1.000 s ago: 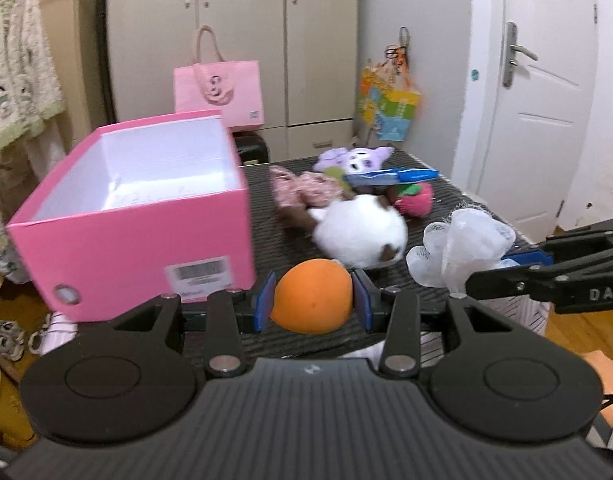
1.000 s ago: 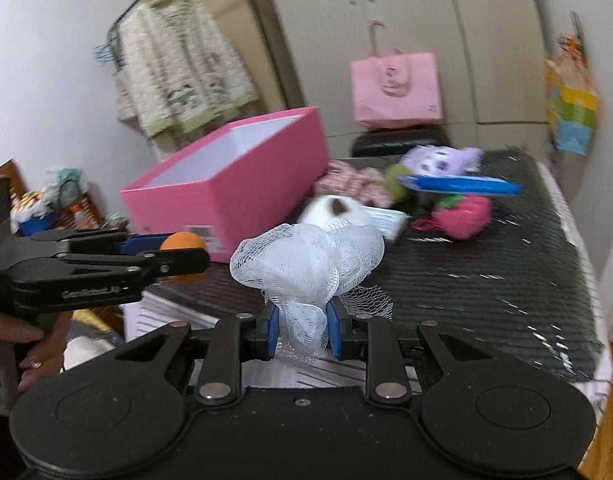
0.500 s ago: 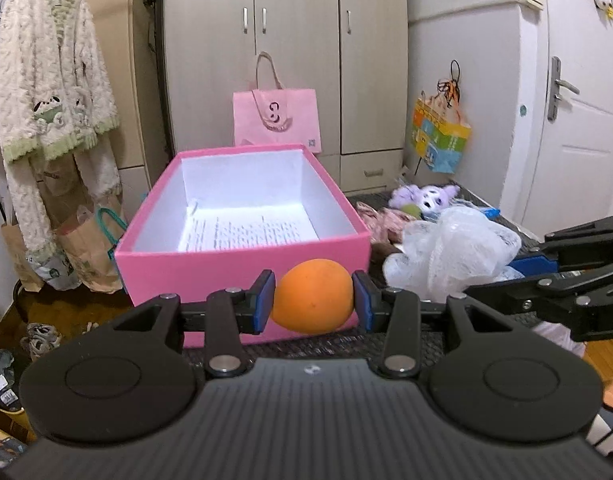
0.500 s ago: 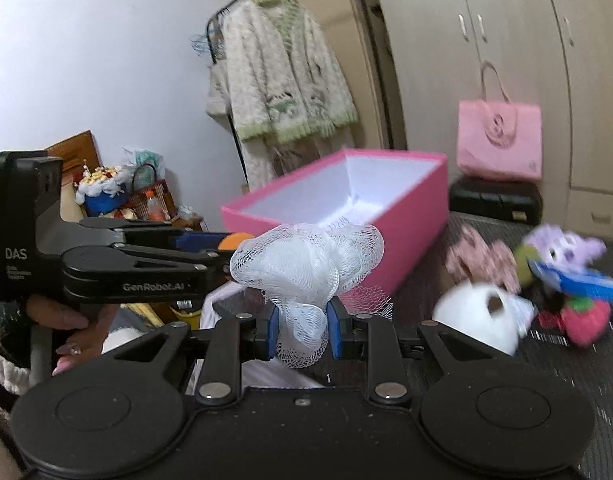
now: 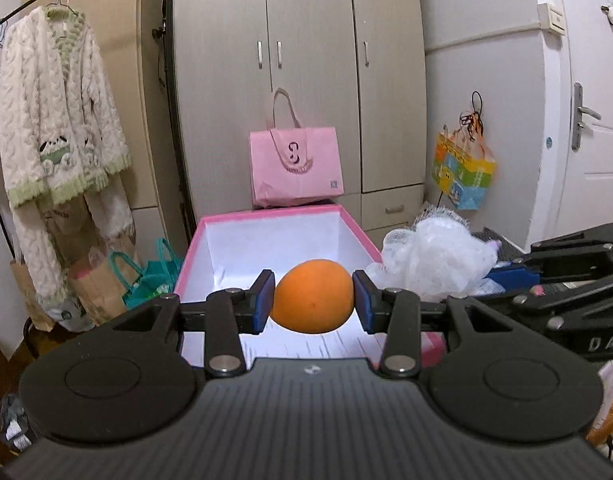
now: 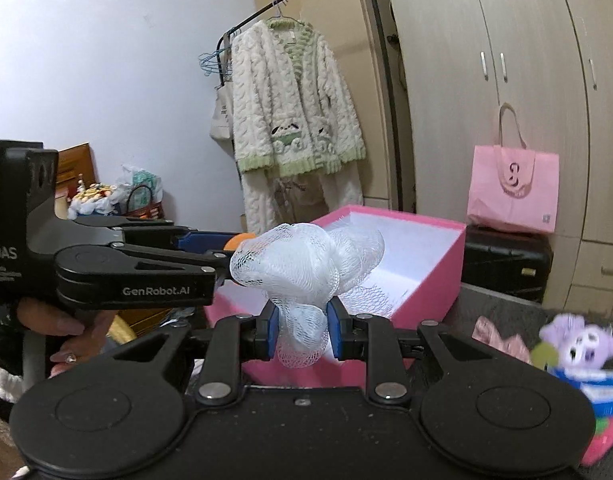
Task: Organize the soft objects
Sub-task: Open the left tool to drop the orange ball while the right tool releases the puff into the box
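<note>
My left gripper [image 5: 313, 297] was clamped on the orange ball [image 5: 313, 296], both blue pads pressed flat against its sides, and it hung over the open pink box [image 5: 348, 222], above the white floor with its printed sheet. That view alone looked down into the box; at two o'clock from the ball sat the white mesh pouf [image 5: 434, 254], with my other tool's black arms reaching in from three o'clock. At twelve o'clock a pink tote bag [image 5: 295, 166] stood before the wardrobe [image 5: 306, 60], and at ten o'clock a cream cardigan [image 5: 54, 120] hung on a rail.

From the right wrist, my left hand [image 6: 62, 330] showed at nine o'clock, wrapped round the black left tool, and only a sliver of the orange ball [image 6: 238, 240] peeked past the mesh. My right gripper [image 6: 302, 330] was closed on the lower tail of the white mesh pouf [image 6: 306, 264], whose bulk bloomed above the pads, just before the near wall of the pink box [image 6: 438, 276]. Only this view caught, at four o'clock, a blurred purple plush [image 6: 582, 344] and a pink frilly cloth [image 6: 502, 340] on the dark tabletop [image 6: 494, 304].
</note>
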### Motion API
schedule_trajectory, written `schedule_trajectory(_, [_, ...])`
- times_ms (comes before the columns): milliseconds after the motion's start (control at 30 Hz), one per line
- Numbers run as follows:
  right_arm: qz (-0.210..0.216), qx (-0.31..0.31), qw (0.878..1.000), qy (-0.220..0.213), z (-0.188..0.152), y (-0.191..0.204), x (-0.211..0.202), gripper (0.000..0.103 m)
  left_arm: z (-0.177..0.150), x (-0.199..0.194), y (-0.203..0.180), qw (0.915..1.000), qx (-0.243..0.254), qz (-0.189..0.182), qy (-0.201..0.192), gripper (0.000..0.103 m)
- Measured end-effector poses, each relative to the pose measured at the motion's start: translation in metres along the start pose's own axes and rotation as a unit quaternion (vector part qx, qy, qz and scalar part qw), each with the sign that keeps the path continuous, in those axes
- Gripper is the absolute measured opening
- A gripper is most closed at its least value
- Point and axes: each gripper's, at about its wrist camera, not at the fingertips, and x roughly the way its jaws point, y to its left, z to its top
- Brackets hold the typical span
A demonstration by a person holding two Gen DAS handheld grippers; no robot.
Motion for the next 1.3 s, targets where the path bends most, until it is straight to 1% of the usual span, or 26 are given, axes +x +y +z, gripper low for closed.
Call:
schedule_trajectory(100, [-0.006,-0.010,1.000,0.009,0.010,-0.009,0.019,0.029,0.010,0.019,0.010,0.9999,-0.005,0.000,0.009,0.041])
schedule_trajectory(167, [-0.013,-0.021,0.999,0.023,0.017,-0.015,0.038,0.029,0.014,0.035,0.016,0.9997,-0.006,0.005,0.021,0.041])
schedule_trajectory(367, [-0.014,-0.028,0.996,0.087,0.037,-0.038,0.093,0.029,0.027,0.091,0.041,0.9966,-0.010,0.010,0.081,0.041])
schedule_trajectory(433, [-0.016,-0.022,0.994,0.101,0.040,-0.044,0.108,0.029,0.025,0.106,0.050,0.9945,-0.026,-0.001,0.102,0.041])
schedule_trajectory(500, [-0.018,-0.016,0.993,0.116,0.039,-0.048,0.122,0.029,0.021,0.117,0.058,0.9916,-0.043,-0.001,0.122,0.041])
schedule_trajectory(600, [-0.019,-0.010,0.992,0.128,0.035,-0.049,0.133,0.031,0.013,0.123,0.060,0.9905,-0.036,0.013,0.132,0.042])
schedule_trajectory(667, [-0.023,-0.015,0.990,0.142,0.032,-0.049,0.140,0.033,0.010,0.126,0.061,0.9898,-0.037,0.012,0.137,0.042])
schedule_trajectory(733, [-0.025,-0.021,0.988,0.151,0.029,-0.046,0.145,0.036,0.007,0.123,0.059,0.9899,-0.036,0.010,0.137,0.045])
schedule_trajectory(767, [-0.024,-0.025,0.988,0.153,0.028,-0.044,0.146,0.036,0.005,0.121,0.058,0.9905,-0.033,0.014,0.133,0.049])
schedule_trajectory(800, [-0.028,-0.032,0.988,0.150,0.027,-0.041,0.145,0.042,0.003,0.116,0.056,0.9919,-0.029,0.022,0.122,0.058])
schedule_trajectory(867, [-0.031,-0.038,0.988,0.147,0.025,-0.036,0.141,0.046,0.005,0.114,0.054,0.9935,-0.025,0.032,0.106,0.063])
schedule_trajectory(933, [-0.029,-0.042,0.988,0.143,0.024,-0.032,0.136,0.052,0.004,0.108,0.054,0.9939,-0.029,0.037,0.100,0.063])
schedule_trajectory(1000, [-0.034,-0.042,0.989,0.134,0.023,-0.029,0.129,0.054,0.004,0.100,0.052,0.9946,-0.030,0.036,0.092,0.064])
schedule_trajectory(1300, [-0.047,-0.041,0.993,0.104,0.026,-0.019,0.087,0.054,0.005,0.061,0.041,0.9967,-0.017,0.020,0.077,0.067])
